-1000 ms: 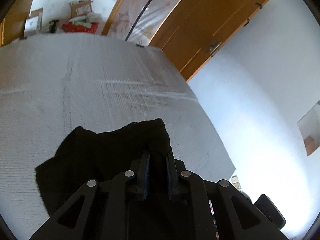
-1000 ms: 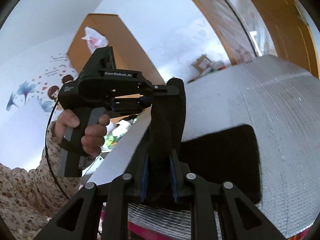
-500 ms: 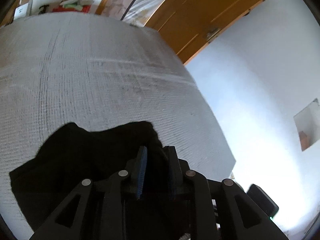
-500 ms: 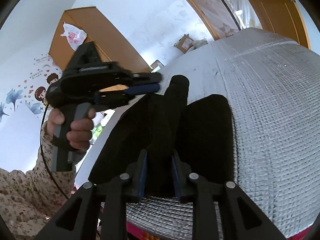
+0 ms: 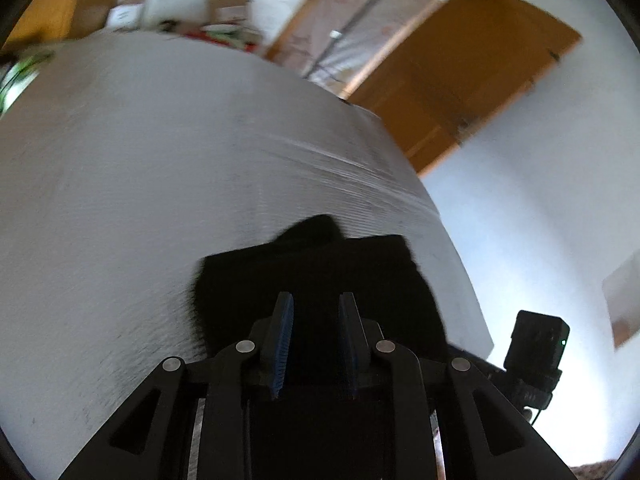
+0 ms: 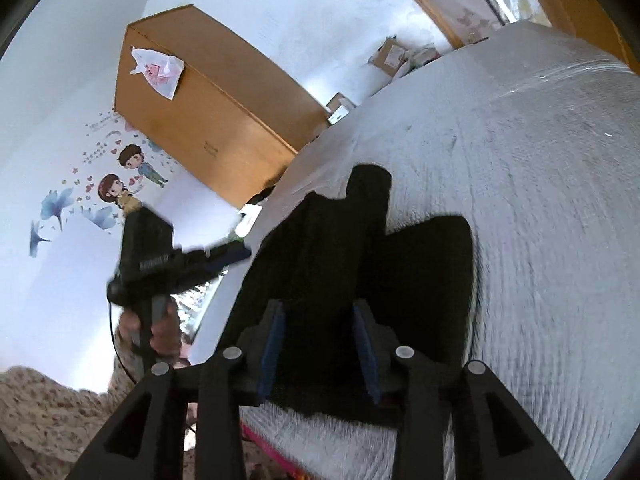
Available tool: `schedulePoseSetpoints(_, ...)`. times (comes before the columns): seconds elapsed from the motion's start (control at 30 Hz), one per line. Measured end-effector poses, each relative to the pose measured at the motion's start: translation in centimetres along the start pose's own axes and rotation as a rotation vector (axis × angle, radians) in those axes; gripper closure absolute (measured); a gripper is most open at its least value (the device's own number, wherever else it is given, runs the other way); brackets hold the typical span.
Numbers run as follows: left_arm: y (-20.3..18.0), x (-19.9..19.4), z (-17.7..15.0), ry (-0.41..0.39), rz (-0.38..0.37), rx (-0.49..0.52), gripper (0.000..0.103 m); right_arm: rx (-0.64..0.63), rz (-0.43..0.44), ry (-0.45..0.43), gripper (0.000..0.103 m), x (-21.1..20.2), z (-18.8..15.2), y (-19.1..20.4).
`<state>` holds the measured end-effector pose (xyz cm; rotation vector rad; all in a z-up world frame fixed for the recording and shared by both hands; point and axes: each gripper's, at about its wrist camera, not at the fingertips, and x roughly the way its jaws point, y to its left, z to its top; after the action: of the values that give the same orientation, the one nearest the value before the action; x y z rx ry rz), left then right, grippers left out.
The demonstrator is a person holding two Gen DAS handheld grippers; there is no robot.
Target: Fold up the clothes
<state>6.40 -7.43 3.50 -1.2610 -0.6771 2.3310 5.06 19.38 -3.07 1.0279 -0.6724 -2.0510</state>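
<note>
Left wrist view: left gripper (image 5: pixel 316 338) is pointing down at the black garment (image 5: pixel 320 268), which is lying folded near the right edge of the grey quilted table (image 5: pixel 140 200); the blue-padded fingers (image 5: pixel 282 340) are standing partly apart with dark cloth showing behind the gap; the pads are not pressing on anything that can be seen; a wooden door (image 5: pixel 460 80) is leaning open beyond the table.

Right wrist view: right gripper (image 6: pixel 320 350) is hovering over the near edge of the black garment (image 6: pixel 420 280); its jaws are opening, the cloth lying between and below them, pads clear of it; the left gripper (image 6: pixel 236 254) is sitting off the table's left side, gripped by a hand (image 6: pixel 154 326) in a floral sleeve (image 6: pixel 48 412); its fingers are too blurred to judge here; a wooden wardrobe (image 6: pixel 208 120) is standing behind.
</note>
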Motion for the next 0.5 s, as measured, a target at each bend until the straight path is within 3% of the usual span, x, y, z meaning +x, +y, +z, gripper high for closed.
schedulePoseSetpoints(0.13, 2.0, -0.3, -1.0, -0.005, 0.012, -0.067, 0.079, 0.04, 0.028, 0.055, 0.066, 2.8, 1.9, -0.5)
schedulePoseSetpoints(0.17, 2.1, -0.2, -1.1, -0.004, 0.008, -0.071, 0.079, 0.041, 0.018, 0.07, 0.076, 3.5, 2.1, -0.4)
schedulePoseSetpoints(0.2, 2.2, -0.2, -1.2, -0.005, 0.005, -0.074, 0.079, 0.034, 0.001, 0.079, 0.093, 3.9, 2.3, -0.2)
schedulePoseSetpoints(0.3, 2.2, 0.1, -1.2, -0.011, 0.003, -0.081, 0.079, -0.024, 0.008, 0.061, 0.094, 3.8, 2.7, 1.8)
schedulePoseSetpoints(0.5, 2.2, 0.1, -1.2, -0.018, 0.007, -0.093, 0.079, -0.124, 0.141, -0.019, 0.094, 1.4, 4.4, 7.2)
